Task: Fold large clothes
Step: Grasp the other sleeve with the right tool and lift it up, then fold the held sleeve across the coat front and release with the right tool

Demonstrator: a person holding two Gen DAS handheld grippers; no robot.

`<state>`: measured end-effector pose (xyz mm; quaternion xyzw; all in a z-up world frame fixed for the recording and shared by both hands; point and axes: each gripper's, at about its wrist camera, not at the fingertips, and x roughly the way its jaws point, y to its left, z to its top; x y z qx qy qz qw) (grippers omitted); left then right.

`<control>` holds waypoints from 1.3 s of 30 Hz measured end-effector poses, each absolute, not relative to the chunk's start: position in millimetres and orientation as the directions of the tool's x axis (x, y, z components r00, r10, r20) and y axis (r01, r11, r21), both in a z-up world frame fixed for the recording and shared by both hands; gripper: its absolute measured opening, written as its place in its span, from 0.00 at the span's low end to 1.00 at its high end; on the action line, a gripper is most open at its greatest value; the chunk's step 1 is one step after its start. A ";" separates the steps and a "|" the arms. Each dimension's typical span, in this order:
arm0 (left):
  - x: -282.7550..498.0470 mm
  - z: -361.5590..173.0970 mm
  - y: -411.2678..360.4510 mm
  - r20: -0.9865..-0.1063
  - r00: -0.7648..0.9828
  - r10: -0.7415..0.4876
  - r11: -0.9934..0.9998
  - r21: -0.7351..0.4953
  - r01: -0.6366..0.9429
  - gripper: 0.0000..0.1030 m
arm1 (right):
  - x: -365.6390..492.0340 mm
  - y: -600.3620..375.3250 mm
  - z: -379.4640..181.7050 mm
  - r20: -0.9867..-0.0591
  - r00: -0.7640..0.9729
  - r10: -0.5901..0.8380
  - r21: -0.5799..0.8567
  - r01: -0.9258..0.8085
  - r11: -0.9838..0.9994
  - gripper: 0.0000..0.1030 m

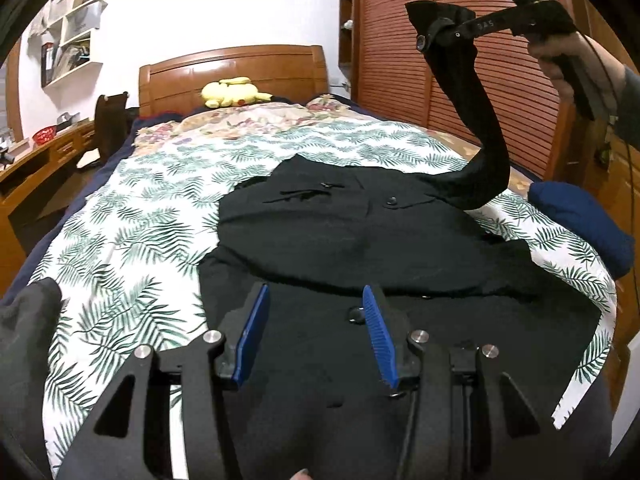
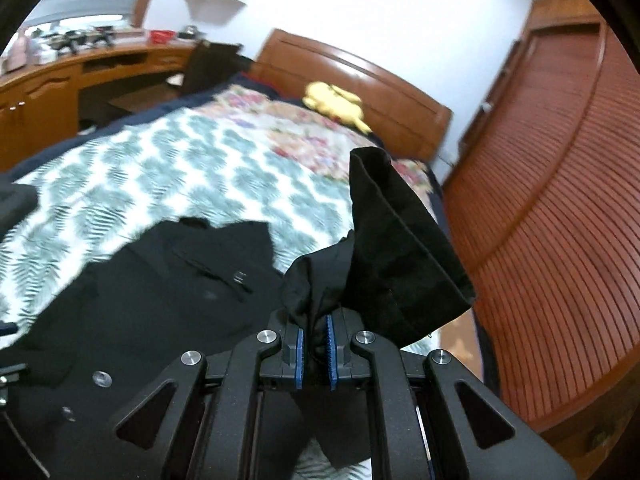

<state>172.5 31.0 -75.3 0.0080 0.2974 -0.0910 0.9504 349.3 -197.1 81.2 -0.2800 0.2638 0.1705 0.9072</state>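
A black buttoned coat lies spread on the leaf-print bedspread. My left gripper is open and empty, low over the coat's near part. My right gripper is shut on the coat's right sleeve, and the cuff stands up above the jaws. In the left wrist view the right gripper holds that sleeve high above the bed's right side, with the sleeve hanging down to the coat. The coat also shows in the right wrist view.
A yellow plush toy lies by the wooden headboard. A dark blue bundle sits on the bed's right edge. A grey garment lies at the near left. A desk stands left, a slatted wardrobe right.
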 end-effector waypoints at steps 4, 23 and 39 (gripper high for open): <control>166.5 -75.9 44.8 -0.564 0.813 -0.145 0.988 -0.046 0.144 0.46 | 328.7 -170.0 75.7 -0.580 0.790 0.199 -0.415 -0.497 0.762 0.05; 159.1 -81.0 92.9 -0.571 0.819 -0.062 0.998 -0.058 0.035 0.46 | 239.2 -101.4 25.1 -0.656 0.661 0.364 -0.345 -0.691 0.635 0.05; 159.4 -81.0 88.9 -0.566 0.823 -0.059 0.998 -0.044 0.041 0.46 | 202.1 -129.6 -9.1 -0.730 0.536 0.424 -0.179 -0.749 0.638 0.06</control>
